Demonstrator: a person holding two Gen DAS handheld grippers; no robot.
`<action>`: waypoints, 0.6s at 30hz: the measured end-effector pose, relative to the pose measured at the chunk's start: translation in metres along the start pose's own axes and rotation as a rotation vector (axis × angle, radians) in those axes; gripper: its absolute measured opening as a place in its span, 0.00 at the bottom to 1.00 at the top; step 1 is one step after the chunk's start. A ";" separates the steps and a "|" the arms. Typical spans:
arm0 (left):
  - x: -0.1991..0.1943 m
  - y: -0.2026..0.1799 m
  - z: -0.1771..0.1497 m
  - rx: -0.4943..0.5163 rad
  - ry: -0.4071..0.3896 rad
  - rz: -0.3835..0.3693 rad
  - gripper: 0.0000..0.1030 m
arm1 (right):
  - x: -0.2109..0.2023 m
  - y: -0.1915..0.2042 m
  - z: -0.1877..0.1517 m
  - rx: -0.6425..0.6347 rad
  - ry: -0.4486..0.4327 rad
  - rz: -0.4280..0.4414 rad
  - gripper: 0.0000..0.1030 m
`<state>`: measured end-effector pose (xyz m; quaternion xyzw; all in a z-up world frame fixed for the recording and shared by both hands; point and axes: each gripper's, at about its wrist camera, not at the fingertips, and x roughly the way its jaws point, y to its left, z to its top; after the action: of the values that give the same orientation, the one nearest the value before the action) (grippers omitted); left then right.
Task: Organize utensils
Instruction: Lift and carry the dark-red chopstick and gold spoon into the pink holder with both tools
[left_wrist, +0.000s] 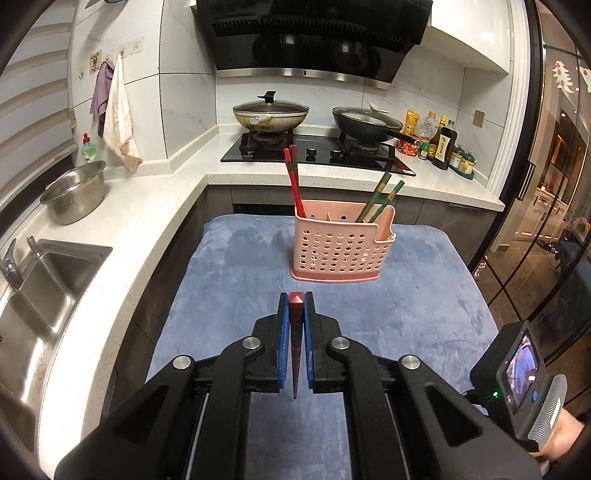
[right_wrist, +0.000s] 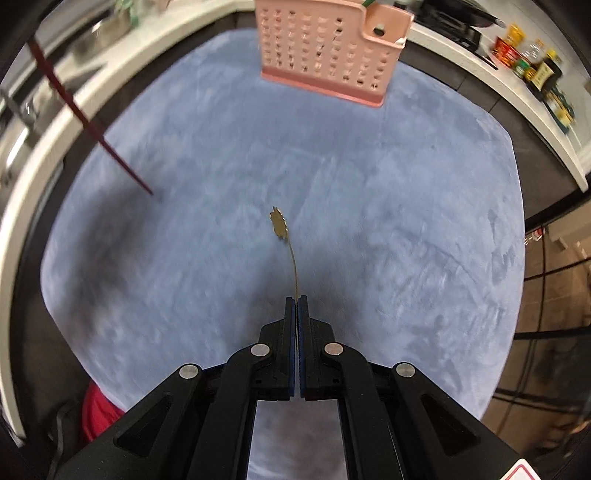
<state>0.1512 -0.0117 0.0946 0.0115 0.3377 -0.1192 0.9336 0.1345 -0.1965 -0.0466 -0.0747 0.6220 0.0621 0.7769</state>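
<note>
My left gripper (left_wrist: 296, 306) is shut on a red chopstick (left_wrist: 296, 332). Its thick end sticks out past the blue pads and its thin tip runs back toward the camera. Ahead on the blue cloth (left_wrist: 229, 295) stands the pink perforated basket (left_wrist: 341, 247), with two red chopsticks (left_wrist: 293, 177) in its left compartment and green chopsticks (left_wrist: 380, 195) on its right side. My right gripper (right_wrist: 296, 301) points steeply down over the cloth (right_wrist: 388, 221), shut on the stem of a thin golden utensil (right_wrist: 280, 225) with a leaf-shaped end. The held red chopstick (right_wrist: 92, 125) shows at the left there, and the basket (right_wrist: 332, 51) at the top.
A white counter wraps the left and back, with a sink (left_wrist: 40, 280), a steel colander (left_wrist: 75, 194), a hob with two lidded pans (left_wrist: 271, 114) and sauce bottles (left_wrist: 443, 144). A glass door (left_wrist: 546, 221) is on the right. The right gripper's handle (left_wrist: 517, 376) is at lower right.
</note>
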 end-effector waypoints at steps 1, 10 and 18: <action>0.001 -0.001 -0.001 0.001 0.002 -0.002 0.07 | 0.003 0.000 -0.001 -0.019 0.017 0.004 0.01; 0.022 -0.008 0.003 -0.003 0.033 -0.015 0.07 | 0.009 -0.004 0.014 0.026 -0.006 0.055 0.01; 0.028 -0.011 0.046 -0.019 -0.015 -0.028 0.07 | -0.045 -0.024 0.061 0.149 -0.213 0.117 0.01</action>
<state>0.1981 -0.0326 0.1127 -0.0030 0.3319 -0.1290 0.9344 0.1873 -0.2089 0.0114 0.0264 0.5424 0.0684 0.8369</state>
